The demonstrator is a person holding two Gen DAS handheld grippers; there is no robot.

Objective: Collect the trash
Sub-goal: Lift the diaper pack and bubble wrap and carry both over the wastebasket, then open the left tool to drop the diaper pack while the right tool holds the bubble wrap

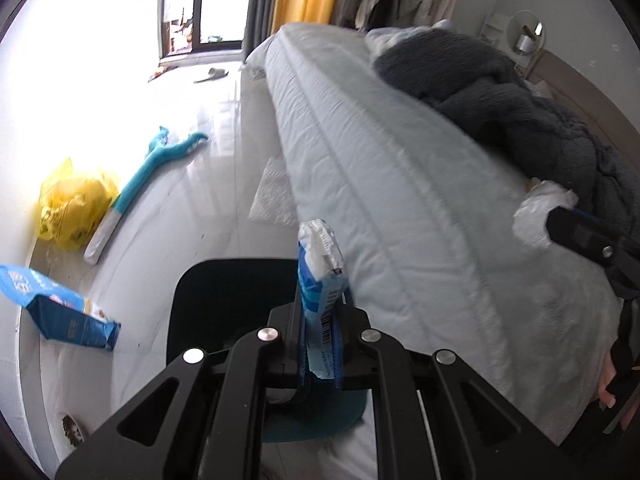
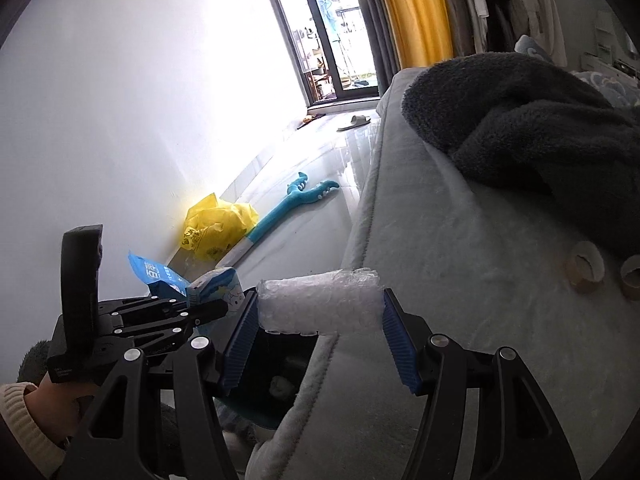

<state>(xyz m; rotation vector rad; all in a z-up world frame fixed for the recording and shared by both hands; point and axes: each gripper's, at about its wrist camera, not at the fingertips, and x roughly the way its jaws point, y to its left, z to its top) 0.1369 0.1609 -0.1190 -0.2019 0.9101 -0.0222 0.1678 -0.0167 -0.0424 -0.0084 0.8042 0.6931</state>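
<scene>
My left gripper point(image 1: 320, 320) is shut on a blue and white tissue packet point(image 1: 320, 264) and holds it upright above a dark trash bin point(image 1: 224, 300) beside the bed. In the right wrist view the same left gripper point(image 2: 224, 304) holds the packet point(image 2: 218, 284) over the bin point(image 2: 272, 372). My right gripper point(image 2: 318, 324) is shut on a roll of clear bubble wrap point(image 2: 320, 304) at the bed's edge. It shows in the left wrist view point(image 1: 560, 216) with the bubble wrap point(image 1: 536, 212) over the bed.
A bed point(image 1: 400, 168) with a dark grey blanket point(image 1: 520, 112) fills the right. On the floor lie a yellow plastic bag point(image 1: 72, 204), a blue bag point(image 1: 52, 304), a teal toy point(image 1: 160, 160) and a bubble wrap sheet point(image 1: 272, 192). Two tape rolls point(image 2: 584, 268) sit on the bed.
</scene>
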